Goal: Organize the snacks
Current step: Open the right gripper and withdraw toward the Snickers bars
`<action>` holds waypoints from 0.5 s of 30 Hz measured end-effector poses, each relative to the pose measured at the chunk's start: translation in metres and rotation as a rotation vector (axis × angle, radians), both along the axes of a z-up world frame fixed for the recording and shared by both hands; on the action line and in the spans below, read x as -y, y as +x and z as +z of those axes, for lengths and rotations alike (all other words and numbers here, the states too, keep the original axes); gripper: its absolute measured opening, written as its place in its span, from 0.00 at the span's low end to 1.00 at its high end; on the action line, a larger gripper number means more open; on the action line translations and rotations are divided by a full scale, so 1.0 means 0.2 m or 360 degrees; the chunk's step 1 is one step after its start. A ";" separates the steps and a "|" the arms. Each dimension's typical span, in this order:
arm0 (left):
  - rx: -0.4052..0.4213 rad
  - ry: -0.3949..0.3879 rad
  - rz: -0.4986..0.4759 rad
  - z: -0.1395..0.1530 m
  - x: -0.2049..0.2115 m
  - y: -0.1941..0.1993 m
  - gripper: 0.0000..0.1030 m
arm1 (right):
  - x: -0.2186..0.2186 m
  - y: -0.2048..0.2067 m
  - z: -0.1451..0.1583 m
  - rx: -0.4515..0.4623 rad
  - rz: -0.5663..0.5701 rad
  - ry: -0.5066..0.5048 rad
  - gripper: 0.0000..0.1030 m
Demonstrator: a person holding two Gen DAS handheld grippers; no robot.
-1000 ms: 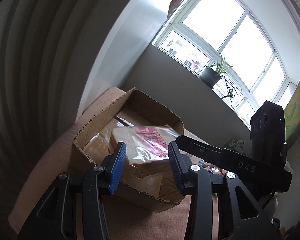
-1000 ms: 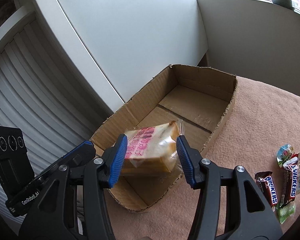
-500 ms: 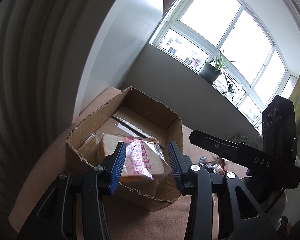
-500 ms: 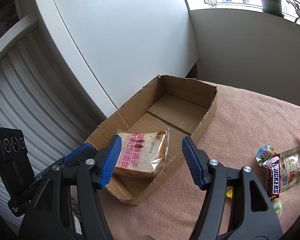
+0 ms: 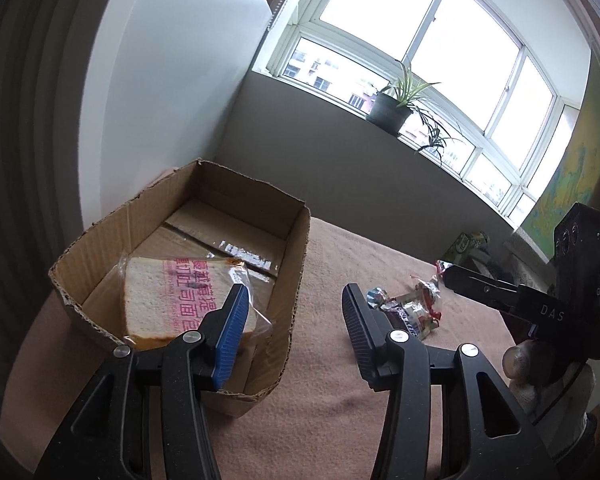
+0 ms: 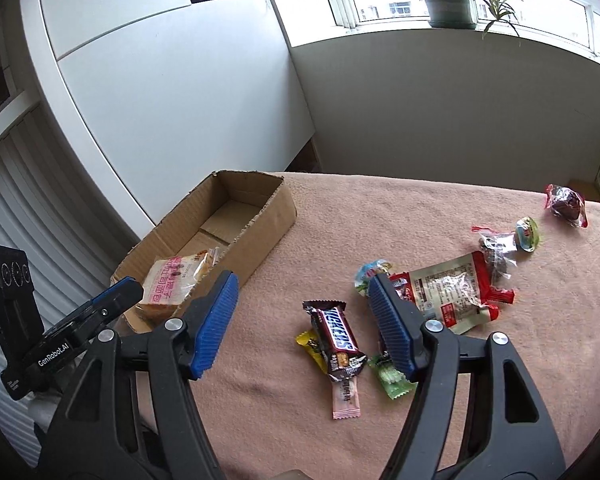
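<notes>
Now, with bread packet (image 6: 177, 285) lying in cardboard box (image 6: 260, 216), both empty: right claw (image 6: 304, 320) wide above the chocolate bar (image 6: 337, 336) on the tabletop (image 6: 420, 208), left claw (image 5: 290, 328) wide. Best lowered squarely astride the bar, clear of neighbouring wrappers, then closed gently.

The cardboard box (image 6: 260, 216) was matt brown corrugated paper with rough, torn rims, and a strip of glossy clear tape (image 5: 246, 256) crossed its floor beside the sliced bread (image 5: 172, 300) in its shiny clear plastic wrap. The table cover (image 6: 380, 216) looked like soft, matt pink fleece cloth, while the Snickers bar (image 6: 338, 334) and the red-edged clear packet (image 6: 456, 292) near its middle had glossy, crinkled film wrappers. Both grippers, the left gripper (image 5: 290, 320) and the right gripper (image 6: 304, 312), showed matt black plastic arms, ribbed blue rubbery pads (image 6: 218, 320) and bright metal screws.
</notes>
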State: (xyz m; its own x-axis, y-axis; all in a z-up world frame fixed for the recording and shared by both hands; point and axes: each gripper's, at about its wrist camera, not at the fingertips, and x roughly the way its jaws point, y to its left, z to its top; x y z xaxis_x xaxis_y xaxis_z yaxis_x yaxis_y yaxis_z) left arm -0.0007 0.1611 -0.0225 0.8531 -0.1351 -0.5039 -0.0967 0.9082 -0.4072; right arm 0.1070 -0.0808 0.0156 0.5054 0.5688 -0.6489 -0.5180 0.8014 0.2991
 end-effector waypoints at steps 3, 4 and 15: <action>-0.0012 0.0022 -0.0045 0.00 0.07 0.03 0.49 | 0.11 0.01 -0.06 -0.0010 -0.0059 -0.0030 0.69; -0.0016 0.0031 -0.0057 0.00 0.09 0.04 0.49 | 0.15 0.02 -0.08 -0.0019 -0.0079 -0.0036 0.69; -0.0119 0.0063 -0.0199 -0.05 0.30 0.13 0.50 | 0.42 0.10 -0.19 -0.0093 -0.0194 -0.0036 0.69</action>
State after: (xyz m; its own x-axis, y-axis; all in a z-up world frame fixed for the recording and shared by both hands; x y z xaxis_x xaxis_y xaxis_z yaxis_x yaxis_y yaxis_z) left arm 0.0257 0.1002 -0.0317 0.7908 -0.2167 -0.5725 -0.0103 0.9304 -0.3665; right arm 0.1279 -0.1646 -0.0227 0.5307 0.4906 -0.6912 -0.3986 0.8641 0.3073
